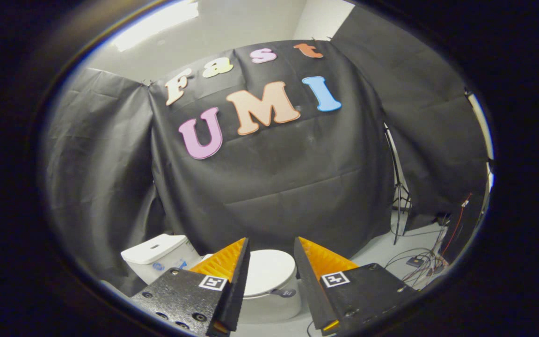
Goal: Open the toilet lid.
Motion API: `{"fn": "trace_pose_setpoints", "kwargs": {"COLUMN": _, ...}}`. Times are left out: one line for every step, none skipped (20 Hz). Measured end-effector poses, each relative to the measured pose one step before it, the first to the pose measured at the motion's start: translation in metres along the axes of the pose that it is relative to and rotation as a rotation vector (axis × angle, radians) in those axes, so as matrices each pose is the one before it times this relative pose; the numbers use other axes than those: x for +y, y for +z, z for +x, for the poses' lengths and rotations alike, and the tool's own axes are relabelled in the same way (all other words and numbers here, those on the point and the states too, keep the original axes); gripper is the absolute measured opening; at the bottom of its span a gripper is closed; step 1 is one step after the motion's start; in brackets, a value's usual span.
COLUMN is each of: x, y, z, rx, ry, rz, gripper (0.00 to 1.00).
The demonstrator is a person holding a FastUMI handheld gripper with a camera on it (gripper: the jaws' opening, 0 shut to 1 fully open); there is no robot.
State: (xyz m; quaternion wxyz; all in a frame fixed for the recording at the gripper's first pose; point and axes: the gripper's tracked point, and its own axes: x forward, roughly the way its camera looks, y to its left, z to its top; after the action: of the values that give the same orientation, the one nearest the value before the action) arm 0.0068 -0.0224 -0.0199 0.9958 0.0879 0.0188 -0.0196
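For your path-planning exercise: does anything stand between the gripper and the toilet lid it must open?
Nothing visible does. The gripper is open, and the closed toilet lid shows through the gap between its fingers, some way beyond them, with only bare space between. The tank sits beside the lid.

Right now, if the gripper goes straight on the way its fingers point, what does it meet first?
Probably the closed toilet lid, seen in the gap between the open gripper fingers and beyond them. Nothing lies in between. The depth is hard to judge, so the line may pass above it to the black cloth wall.
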Motion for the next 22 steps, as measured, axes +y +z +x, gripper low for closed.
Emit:
{"fn": "trace_pose_setpoints", "kwargs": {"x": -0.0044, "y": -0.00258, "z": 0.0011, "rx": 0.00275, "ry": -0.00767, "rz": 0.02469, "gripper": 0.59}}
{"fn": "trace_pose_setpoints", "kwargs": {"x": -0.0043, "y": -0.00265, "z": 0.00116, "rx": 0.00571, "ry": -0.00919, "rz": 0.02348, "gripper": 0.59}}
{"fn": "trace_pose_setpoints", "kwargs": {"x": -0.003, "y": -0.00284, "z": 0.00089, "rx": 0.00785, "ry": -0.00653, "rz": 0.02255, "gripper": 0.59}}
{"fn": "trace_pose_setpoints", "kwargs": {"x": -0.00344, "y": -0.00206, "z": 0.00096, "rx": 0.00725, "ry": -0.00702, "rz": 0.02652, "gripper": 0.59}}
{"fn": "trace_pose_setpoints", "kwargs": {"x": -0.00337, "y": -0.00303, "z": 0.00035, "rx": 0.00679, "ry": -0.00396, "rz": 0.02583, "gripper": 0.59}}
{"fn": "trace_pose_setpoints", "kwargs": {"x": -0.00341, "y": -0.00149, "z": 0.00157, "rx": 0.00471, "ry": -0.00424, "rz": 0.02671, "gripper": 0.59}}
{"fn": "trace_pose_setpoints", "kwargs": {"x": -0.00384, "y": -0.00249, "z": 0.00103, "rx": 0.00293, "ry": -0.00234, "rz": 0.02585, "gripper": 0.59}}
{"fn": "trace_pose_setpoints", "kwargs": {"x": -0.0034, "y": -0.00084, "z": 0.00158, "rx": 0.00089, "ry": -0.00221, "rz": 0.02646, "gripper": 0.59}}
{"fn": "trace_pose_setpoints", "kwargs": {"x": -0.00315, "y": -0.00065, "z": 0.00154, "rx": -0.0026, "ry": 0.00069, "rz": 0.02656, "gripper": 0.59}}
{"fn": "trace_pose_setpoints", "kwargs": {"x": -0.00293, "y": 0.00064, "z": 0.00119, "rx": -0.00177, "ry": -0.00185, "rz": 0.02881, "gripper": 0.59}}
{"fn": "trace_pose_setpoints", "kwargs": {"x": -0.00431, "y": -0.00033, "z": 0.00289, "rx": -0.00594, "ry": -0.00524, "rz": 0.02702, "gripper": 0.59}}
{"fn": "trace_pose_setpoints", "kwargs": {"x": -0.00205, "y": 0.00189, "z": 0.00316, "rx": -0.0114, "ry": 0.0034, "rz": 0.0241, "gripper": 0.59}}
{"fn": "trace_pose_setpoints", "kwargs": {"x": -0.00043, "y": 0.00132, "z": 0.00382, "rx": -0.01412, "ry": 0.00546, "rz": 0.0228, "gripper": 0.59}}
{"fn": "trace_pose_setpoints", "kwargs": {"x": -0.0011, "y": 0.00139, "z": 0.00525, "rx": -0.01196, "ry": 0.00312, "rz": 0.02786, "gripper": 0.59}}
{"fn": "trace_pose_setpoints", "kwargs": {"x": -0.00354, "y": -0.00397, "z": 0.00481, "rx": -0.00019, "ry": 0.00139, "rz": 0.0282, "gripper": 0.59}}
{"fn": "trace_pose_setpoints", "kwargs": {"x": -0.00355, "y": -0.00475, "z": 0.00563, "rx": 0.00631, "ry": -0.00581, "rz": 0.02625, "gripper": 0.59}}
{"fn": "trace_pose_setpoints", "kwargs": {"x": -0.00437, "y": -0.00651, "z": 0.00509, "rx": 0.00698, "ry": -0.00722, "rz": 0.02621, "gripper": 0.59}}
{"fn": "trace_pose_setpoints", "kwargs": {"x": -0.00213, "y": -0.00406, "z": 0.00609, "rx": -0.00004, "ry": -0.00265, "rz": 0.02635, "gripper": 0.59}}
{"fn": "trace_pose_setpoints", "kwargs": {"x": -0.00098, "y": -0.00487, "z": 0.00652, "rx": -0.00802, "ry": 0.00313, "rz": 0.02903, "gripper": 0.59}}
{"fn": "trace_pose_setpoints", "kwargs": {"x": 0.00023, "y": -0.00404, "z": 0.00591, "rx": -0.01536, "ry": 0.00578, "rz": 0.02759, "gripper": 0.59}}
{"fn": "trace_pose_setpoints", "kwargs": {"x": -0.00024, "y": -0.00527, "z": 0.00625, "rx": -0.01345, "ry": 0.00818, "rz": 0.02591, "gripper": 0.59}}
{"fn": "trace_pose_setpoints", "kwargs": {"x": -0.00065, "y": -0.00852, "z": 0.00459, "rx": -0.012, "ry": 0.0107, "rz": 0.03545, "gripper": 0.59}}
